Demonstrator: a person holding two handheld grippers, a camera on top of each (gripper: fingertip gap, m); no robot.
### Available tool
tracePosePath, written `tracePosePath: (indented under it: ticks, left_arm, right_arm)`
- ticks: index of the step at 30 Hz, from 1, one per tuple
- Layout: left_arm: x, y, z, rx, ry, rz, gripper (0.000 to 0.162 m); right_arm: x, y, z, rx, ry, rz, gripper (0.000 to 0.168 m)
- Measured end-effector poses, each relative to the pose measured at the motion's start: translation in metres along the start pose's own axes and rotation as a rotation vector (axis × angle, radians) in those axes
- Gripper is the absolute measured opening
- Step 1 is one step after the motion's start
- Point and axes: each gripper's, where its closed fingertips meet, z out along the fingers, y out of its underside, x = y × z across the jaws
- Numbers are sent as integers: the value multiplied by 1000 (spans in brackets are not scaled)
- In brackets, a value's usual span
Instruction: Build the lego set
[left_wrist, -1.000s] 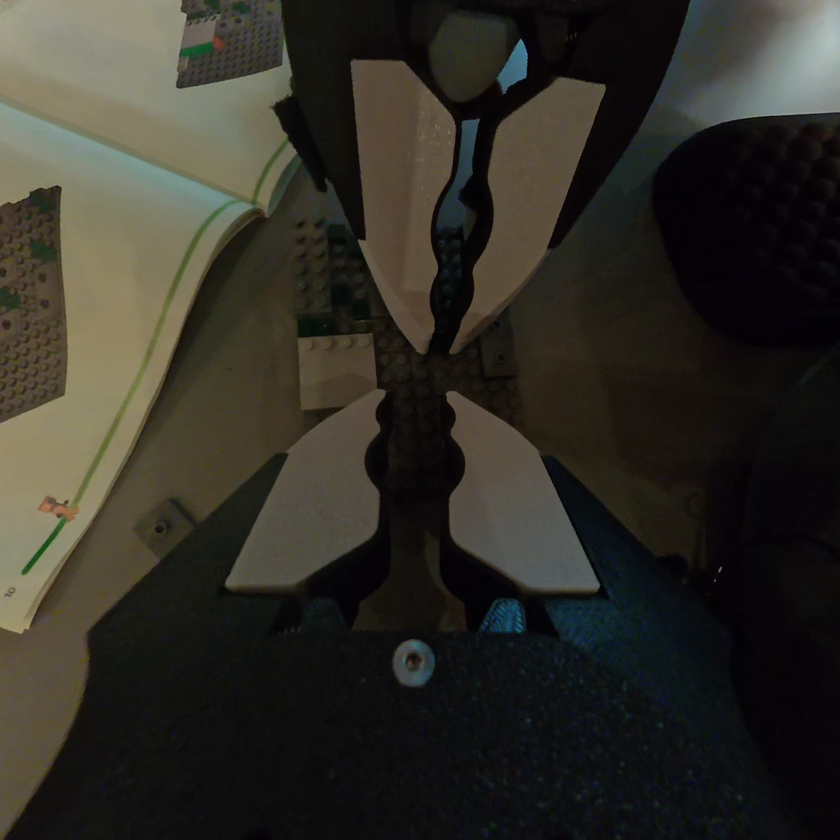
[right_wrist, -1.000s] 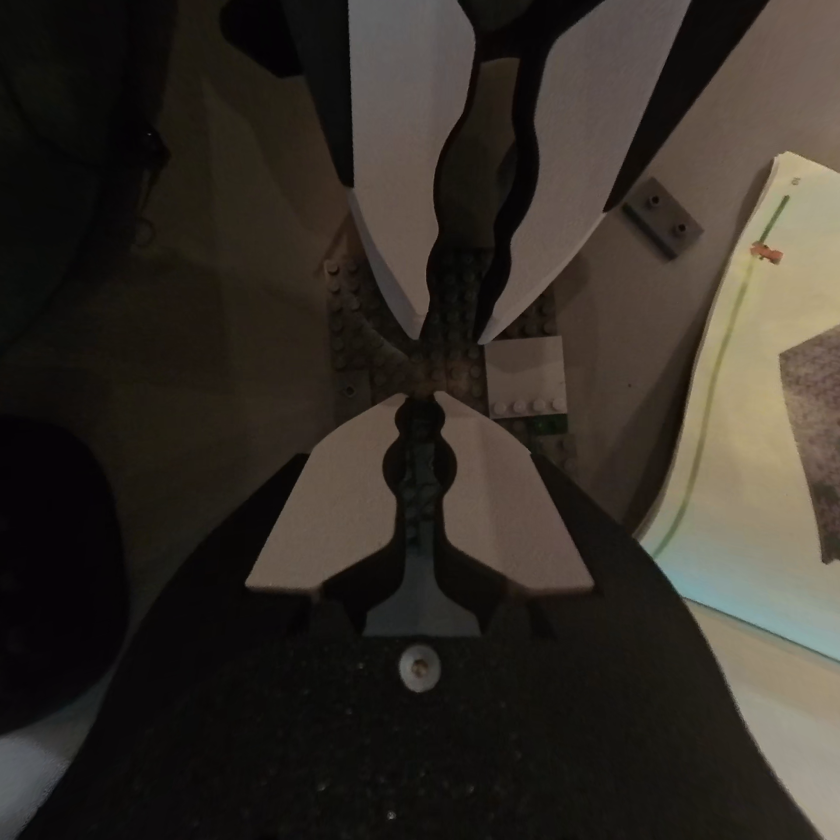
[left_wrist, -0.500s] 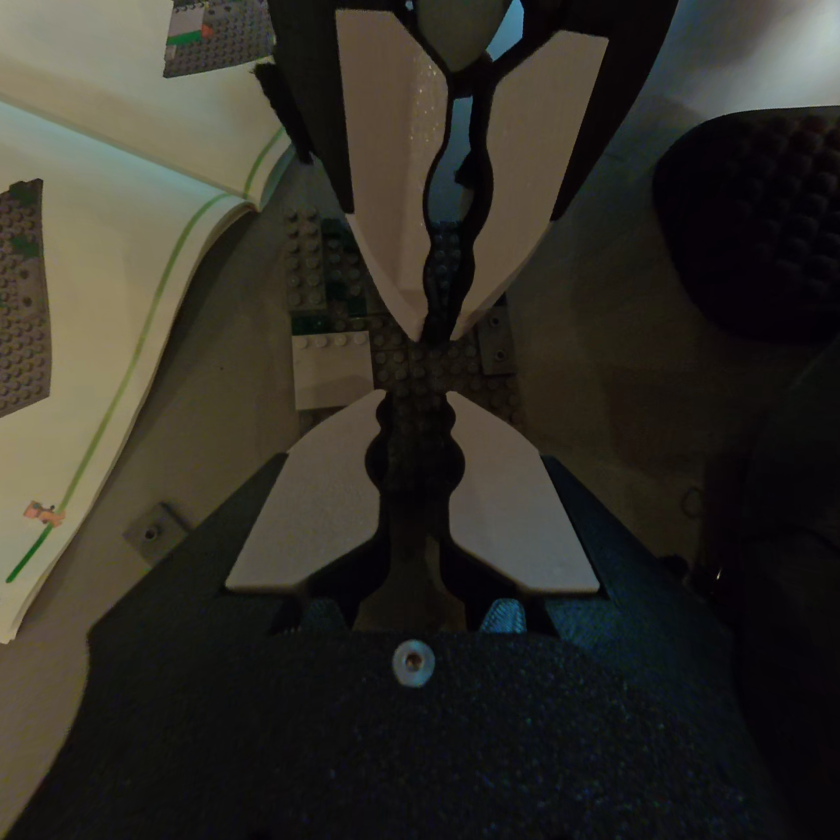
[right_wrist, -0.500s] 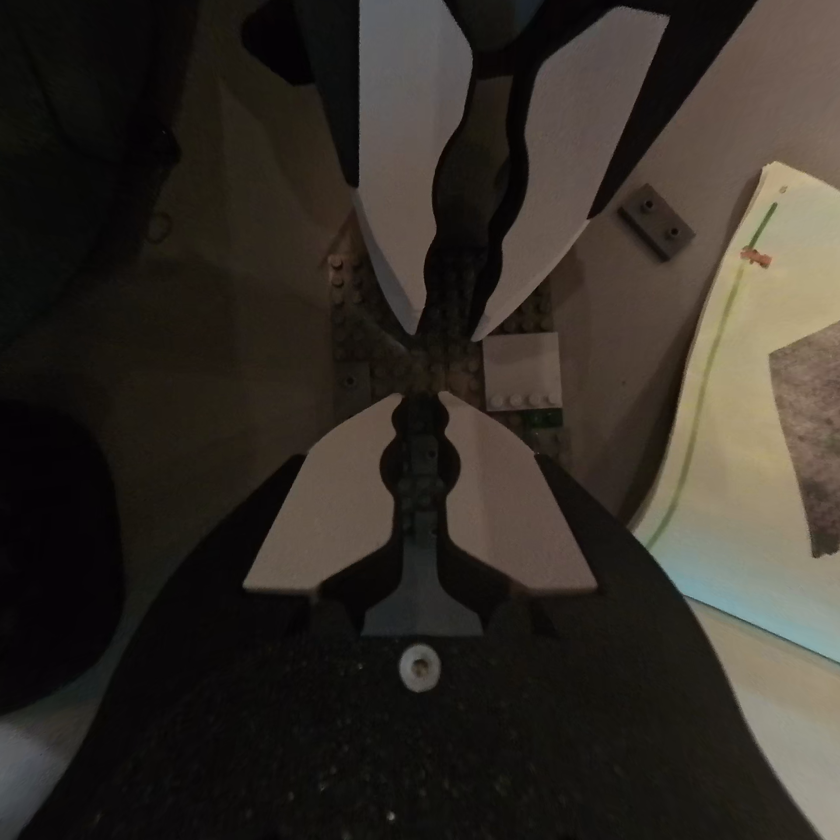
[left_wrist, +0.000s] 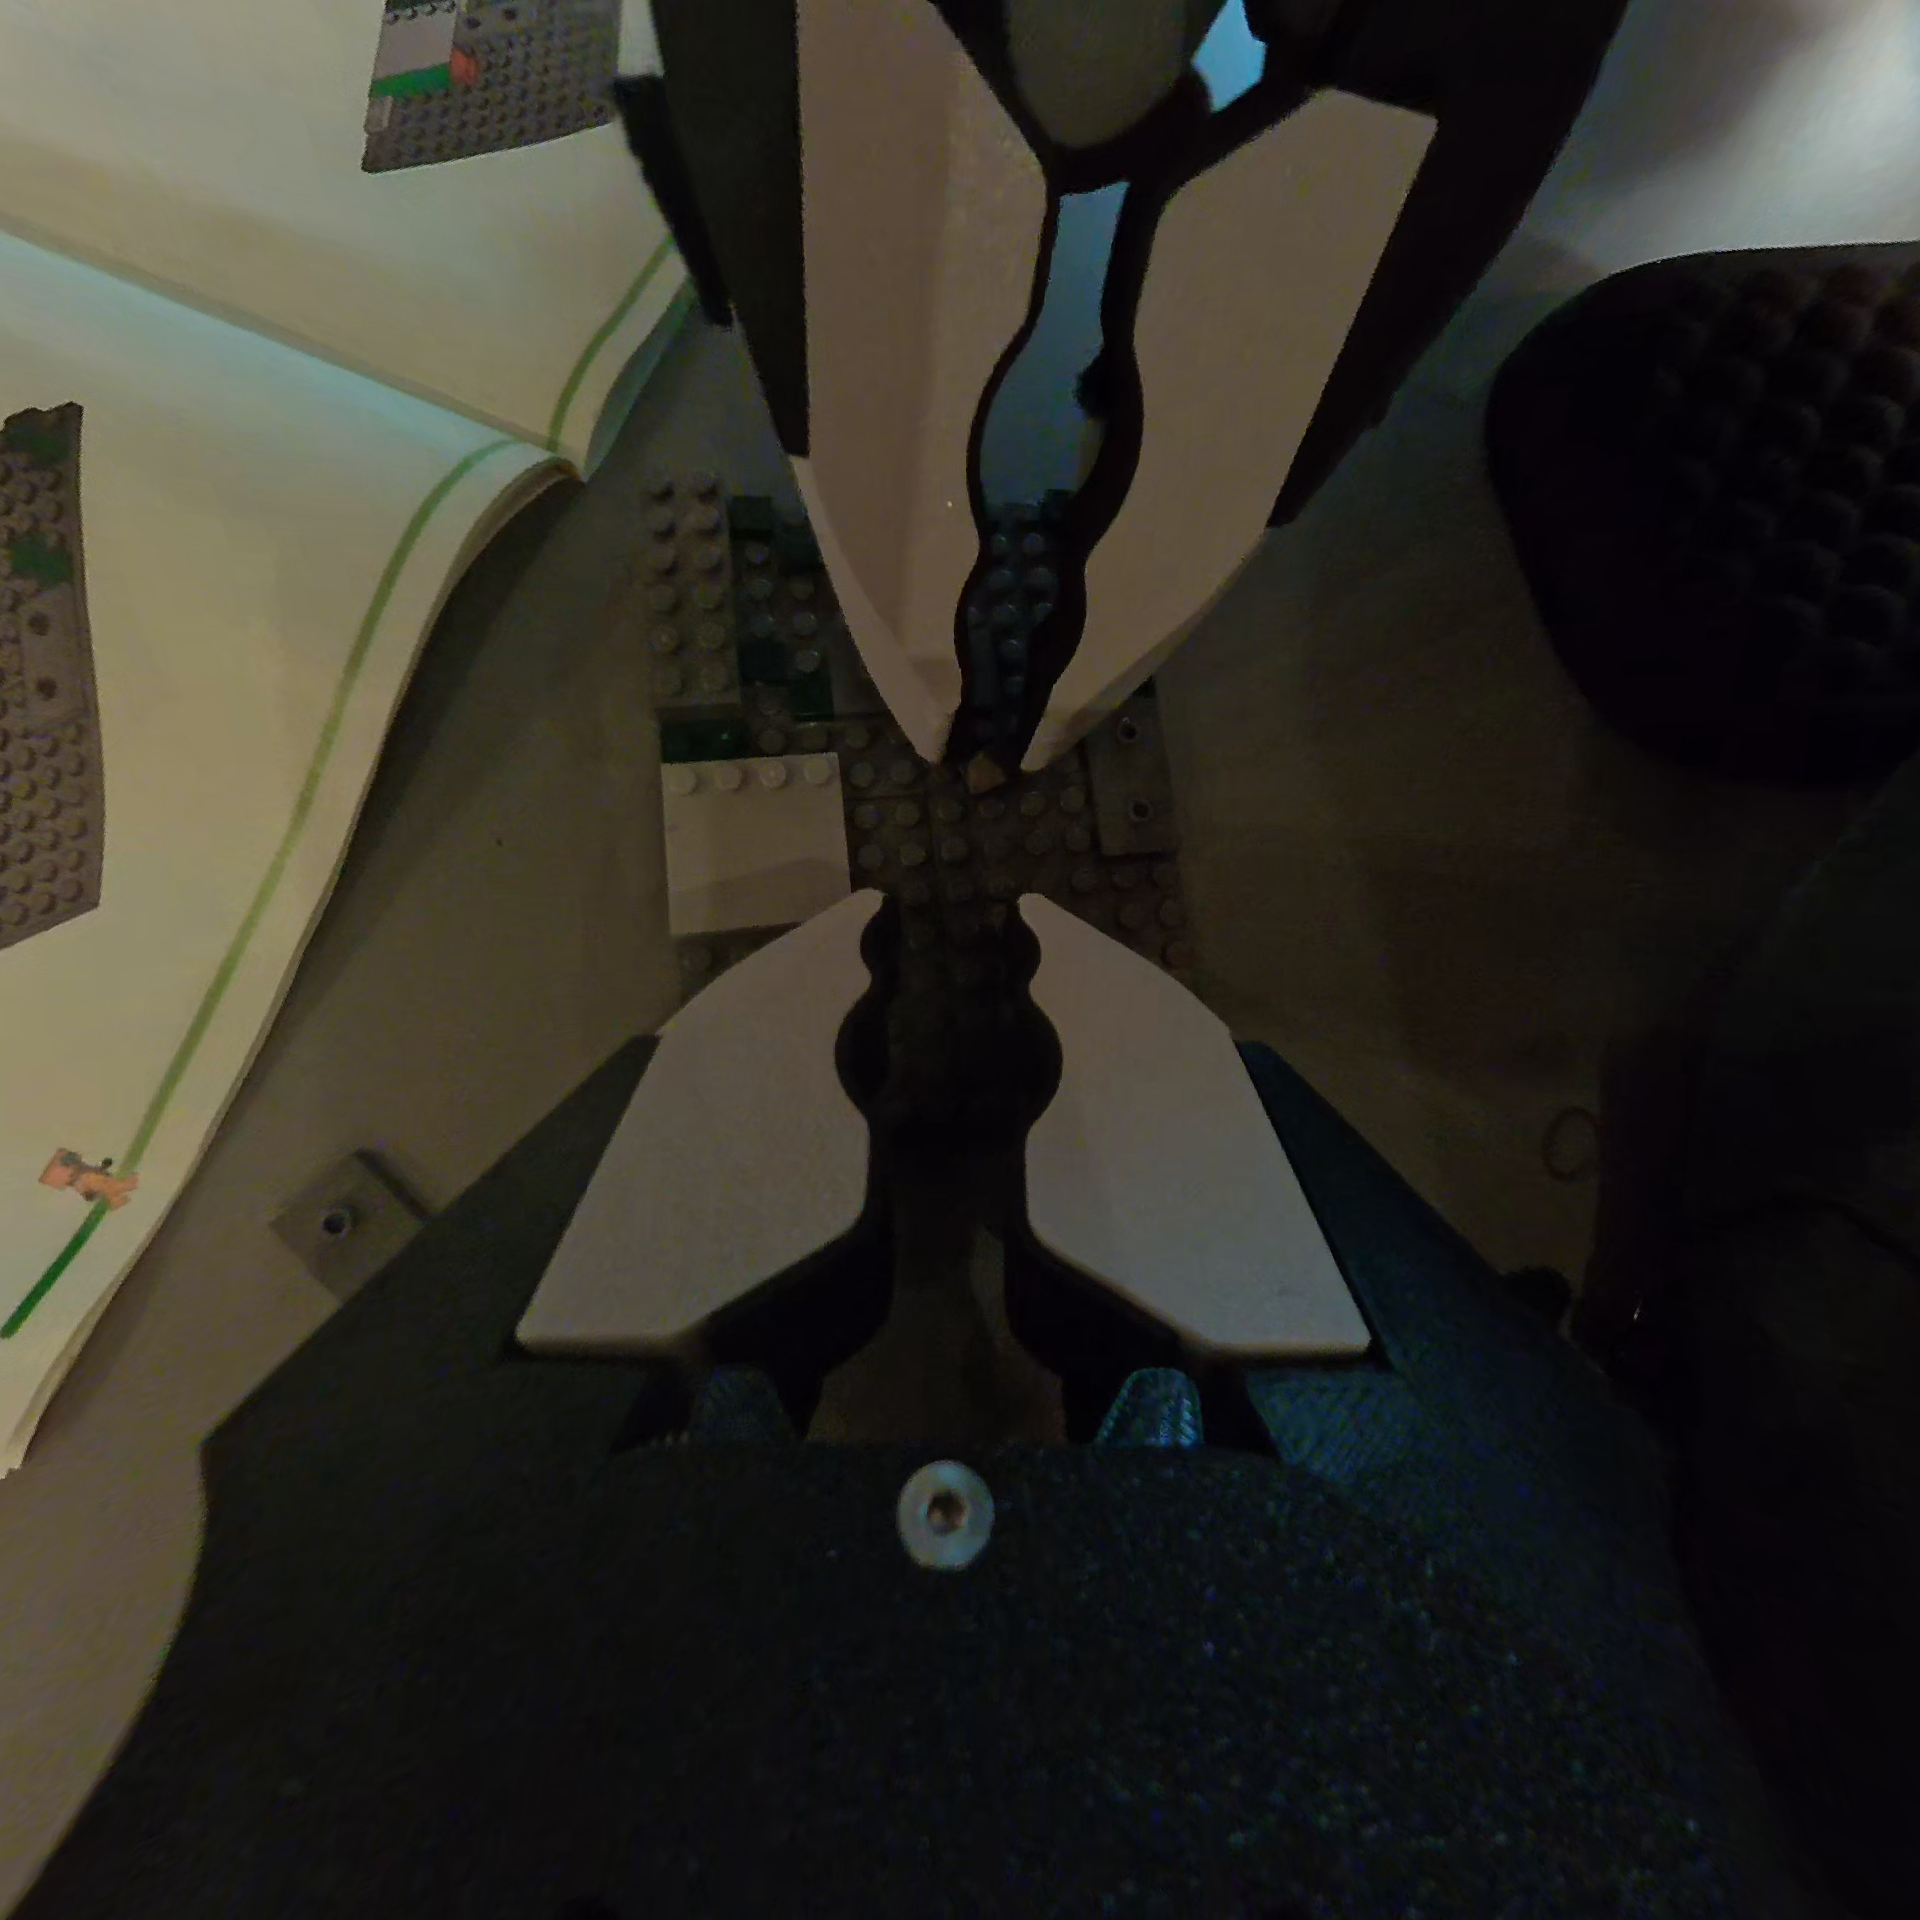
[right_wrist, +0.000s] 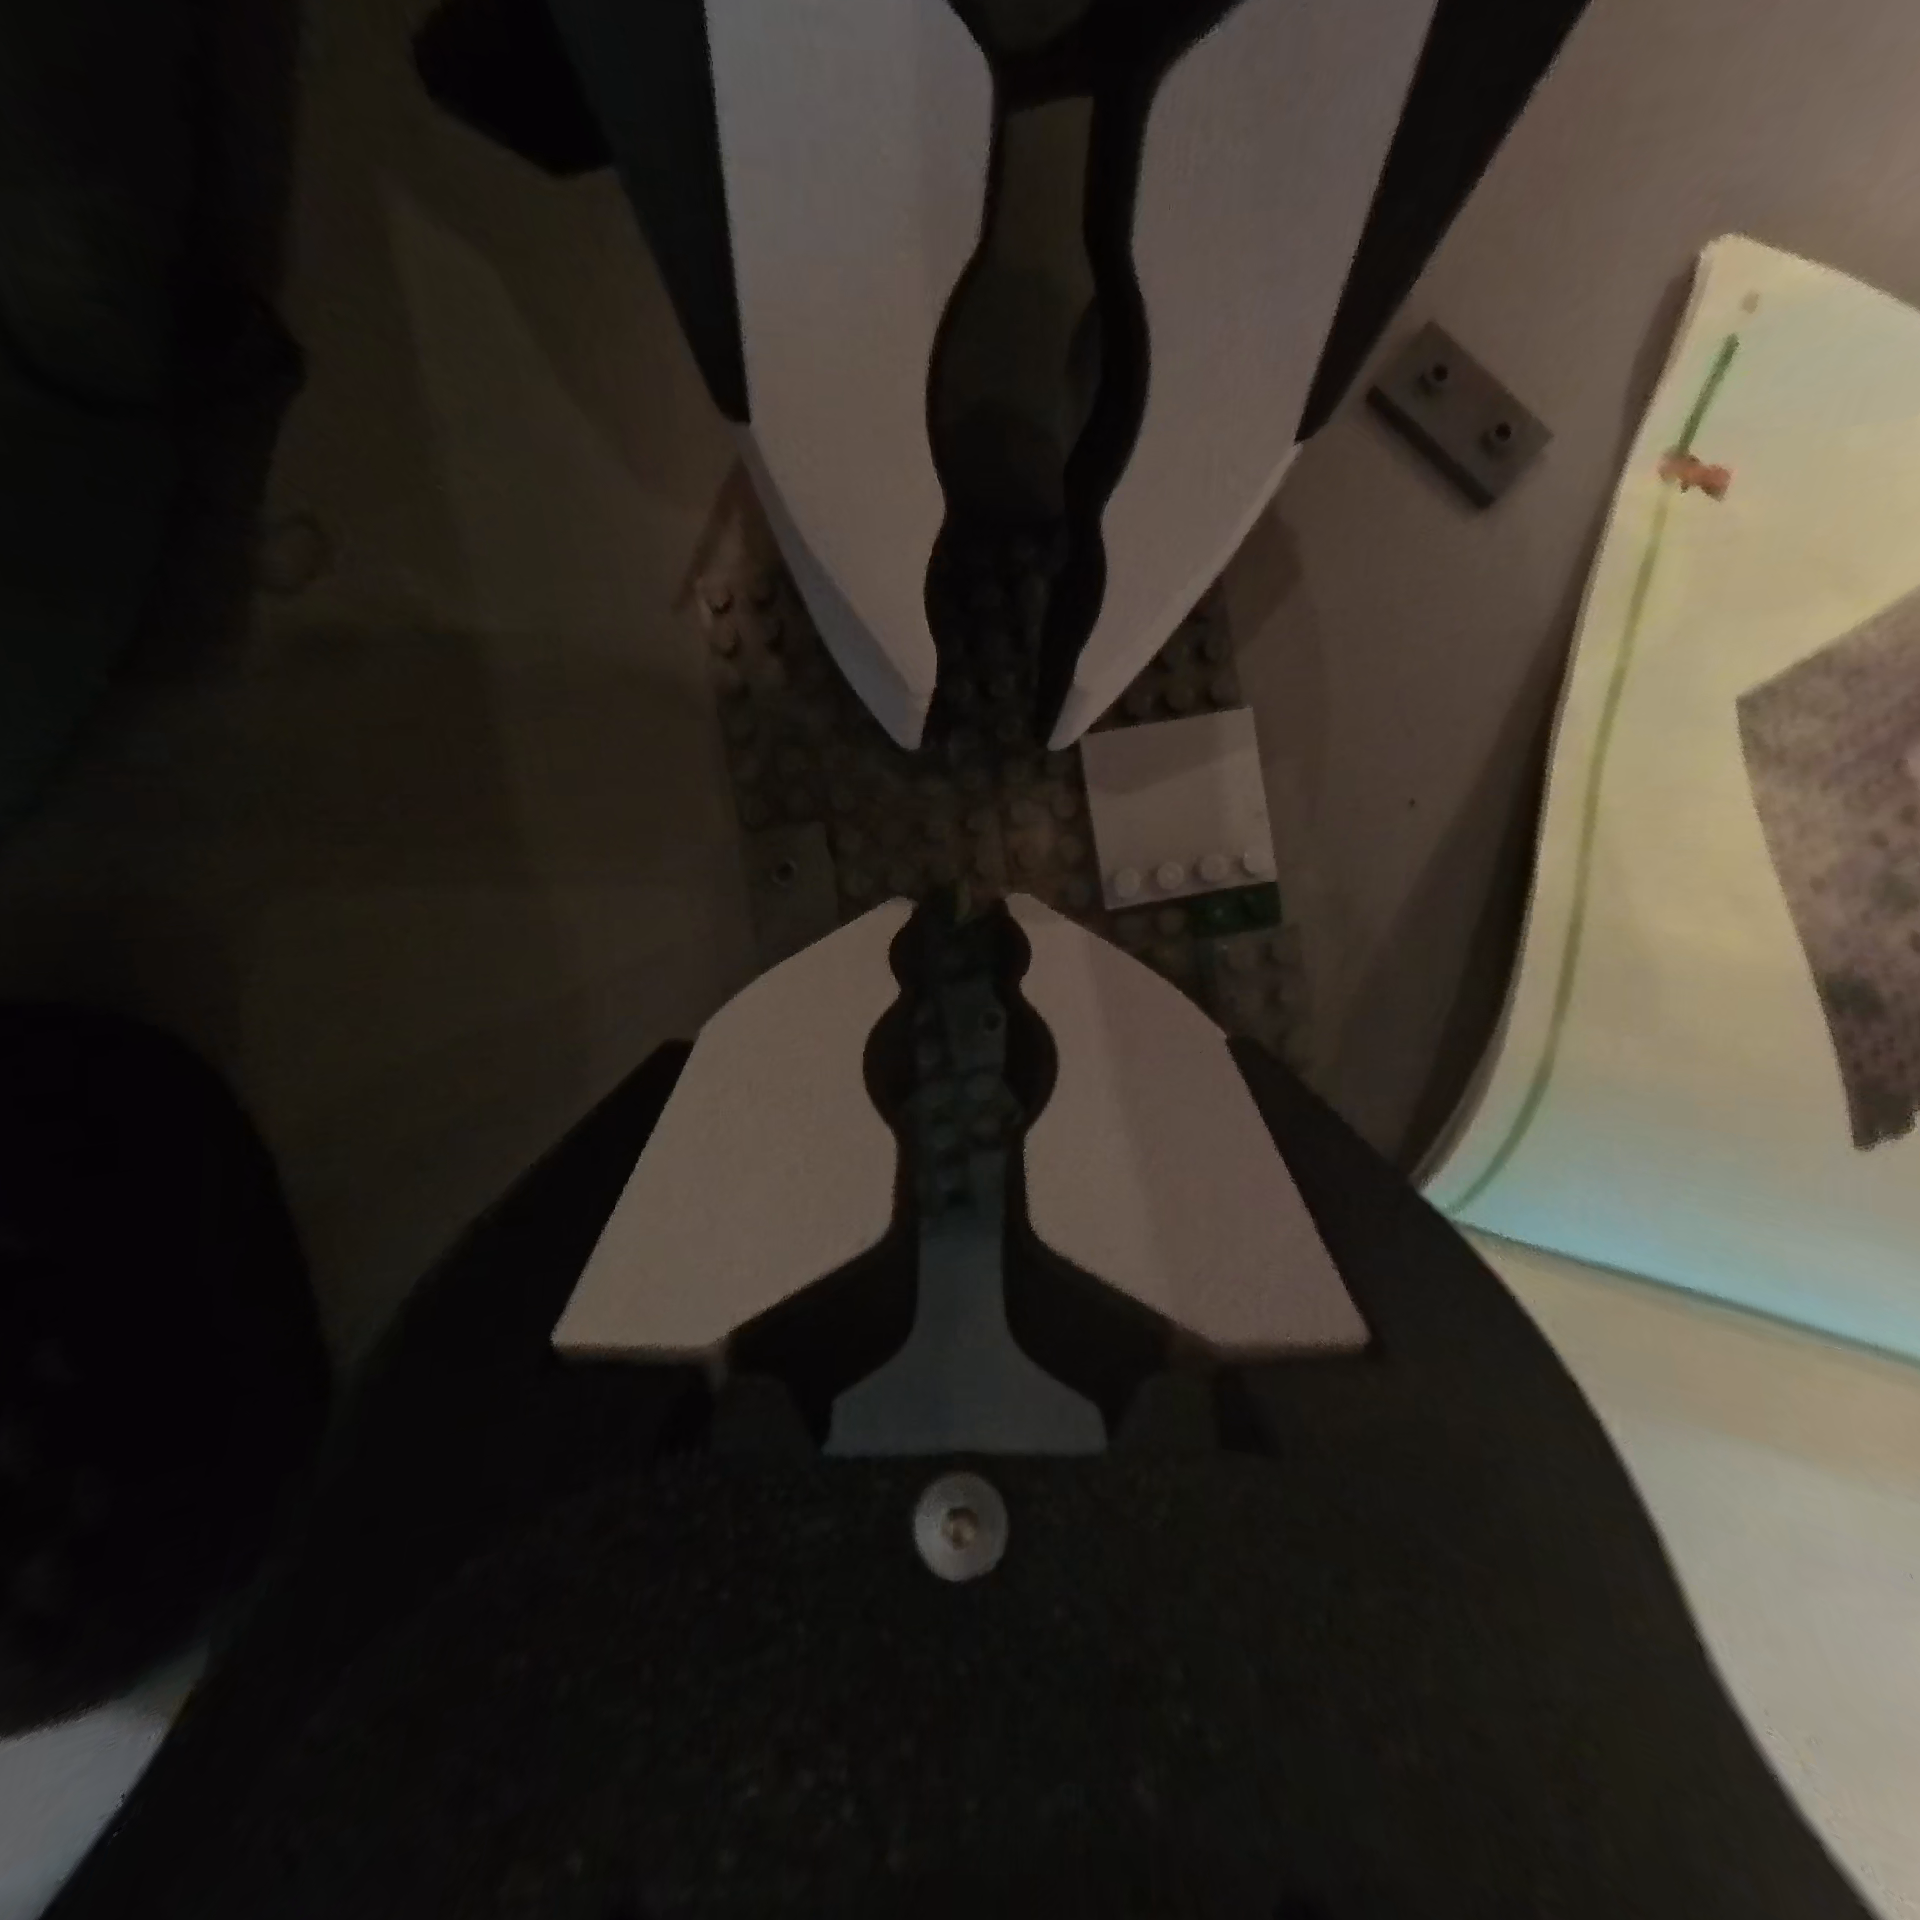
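A dark grey studded baseplate (left_wrist: 1127, 904) lies on the table between my two grippers, which face each other tip to tip. It carries a white brick (left_wrist: 748, 831), dark green pieces (left_wrist: 774, 623) and a light grey plate (left_wrist: 686, 592). My left gripper (left_wrist: 945, 899) hovers over the plate, jaws slightly apart with nothing between them. My right gripper (left_wrist: 985, 753) comes from the far side, jaws a little apart; a tiny tan piece (left_wrist: 982, 774) sits on the studs at its tips. In the right wrist view my right gripper (right_wrist: 958, 904) is over the baseplate (right_wrist: 790, 810), beside the white brick (right_wrist: 1174, 821).
An open instruction booklet (left_wrist: 260, 727) lies left of the plate; it is on the right in the right wrist view (right_wrist: 1714, 727). A loose small grey plate (left_wrist: 338, 1221) lies by the booklet, also seen in the right wrist view (right_wrist: 1460, 410). A dark bumpy round object (left_wrist: 1714, 499) sits to the right. My two grippers' fingertips are within a few centimetres of each other.
My right gripper's jaws have parted slightly and the tiny tan piece now shows at their tips. My left gripper's gap has not changed. Both views shifted slightly.
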Motion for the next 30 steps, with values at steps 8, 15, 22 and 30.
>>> tracePosePath:
  ticks: [8, 15, 22, 30]
  left_arm:
    - [2, 0, 0, -3, 2, 7, 19]
    - [1, 0, 0, -1, 1, 6, 19]
    - [2, 0, 0, 0, 6, 6, 20]
    - [3, 0, 0, -1, 7, 11, 20]
  right_arm:
    - [2, -4, -1, 36, 15, -14, 11]
    - [0, -6, 3, 37, -35, -61, 10]
    - [-1, -5, 3, 40, -33, -47, 7]
    - [0, -6, 2, 63, -35, -50, 7]
